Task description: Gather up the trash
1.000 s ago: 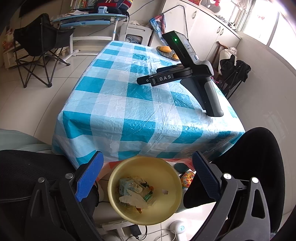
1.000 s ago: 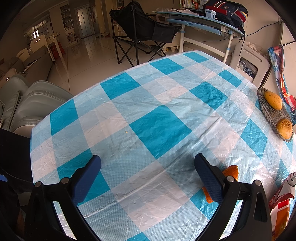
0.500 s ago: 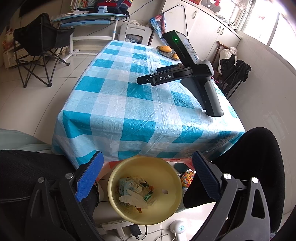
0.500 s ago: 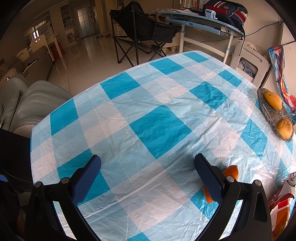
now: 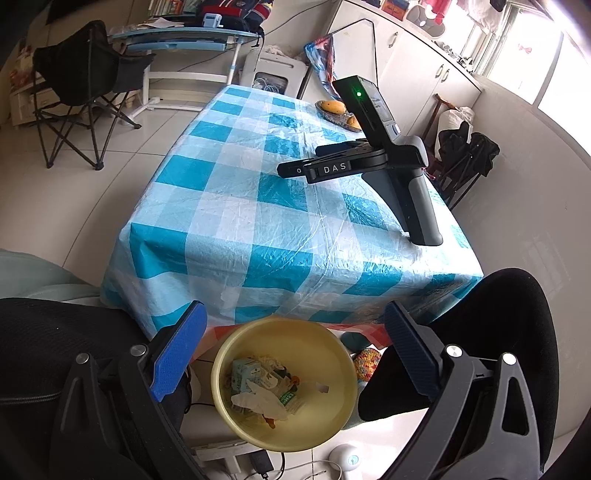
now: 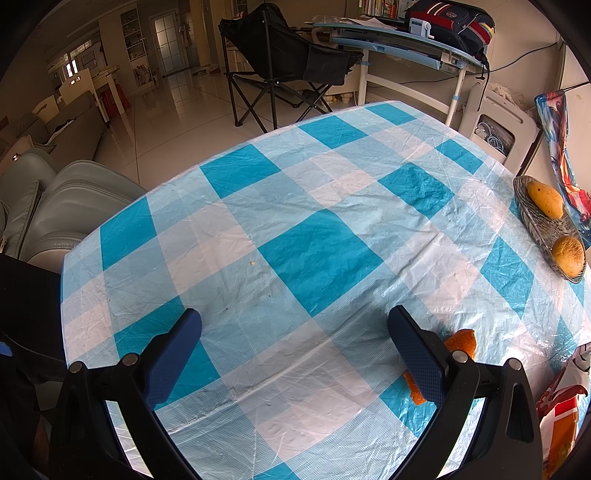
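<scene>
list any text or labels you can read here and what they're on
"DAS" on the black bar of the right gripper, seen from the left wrist camera.
Print on the small carton in the yellow bin: too small to read.
Red and white packet at the table edge: no legible words.

I'm in a lived-in home, dining/living area: table under a blue checked plastic tablecloth [image 6: 317, 254], fruit dish with mangoes [image 6: 550, 225], grey leather sofa [image 6: 62, 206], folding camp chair [image 6: 291, 55], kid's study desk [image 6: 402, 44] with schoolbag [image 6: 454, 20], white cabinets [image 5: 417, 62], glossy tiled floor [image 6: 173, 110]
</scene>
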Motion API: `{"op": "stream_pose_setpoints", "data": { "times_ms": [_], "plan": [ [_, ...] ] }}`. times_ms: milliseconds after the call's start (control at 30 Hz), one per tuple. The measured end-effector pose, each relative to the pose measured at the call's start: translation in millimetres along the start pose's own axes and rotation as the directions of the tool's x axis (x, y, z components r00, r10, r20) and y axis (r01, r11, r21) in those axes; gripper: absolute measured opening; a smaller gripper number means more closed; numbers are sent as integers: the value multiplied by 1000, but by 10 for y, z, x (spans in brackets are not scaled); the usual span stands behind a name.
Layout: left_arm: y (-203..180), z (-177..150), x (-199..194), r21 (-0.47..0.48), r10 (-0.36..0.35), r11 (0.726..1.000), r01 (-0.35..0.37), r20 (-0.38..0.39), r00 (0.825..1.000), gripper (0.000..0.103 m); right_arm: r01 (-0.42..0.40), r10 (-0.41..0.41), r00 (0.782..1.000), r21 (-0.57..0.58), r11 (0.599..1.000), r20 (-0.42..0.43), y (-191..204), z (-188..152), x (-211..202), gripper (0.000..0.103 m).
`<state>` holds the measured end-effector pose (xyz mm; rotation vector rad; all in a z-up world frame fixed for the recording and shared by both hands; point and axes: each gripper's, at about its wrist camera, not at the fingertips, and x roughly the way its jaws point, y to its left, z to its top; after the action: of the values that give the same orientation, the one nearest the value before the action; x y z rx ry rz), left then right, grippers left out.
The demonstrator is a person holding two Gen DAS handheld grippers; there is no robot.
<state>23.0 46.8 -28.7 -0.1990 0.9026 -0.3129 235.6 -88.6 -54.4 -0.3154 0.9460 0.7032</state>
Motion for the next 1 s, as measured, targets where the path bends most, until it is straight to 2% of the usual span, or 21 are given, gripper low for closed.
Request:
{"op": "stream_pose_setpoints", "data": {
  "times_ms": [600, 1000],
  "plan": [
    [-15, -32, -48, -13, -17, 1000, 17, 21, 1000, 93, 0, 0, 1000, 0, 1000, 0, 9, 0, -2, 96],
    [-10, -33, -27, -17, -3, 1000, 4, 31, 1000, 95, -1, 1, 1000, -2, 1000, -1, 8, 27, 33, 96]
  ]
}}
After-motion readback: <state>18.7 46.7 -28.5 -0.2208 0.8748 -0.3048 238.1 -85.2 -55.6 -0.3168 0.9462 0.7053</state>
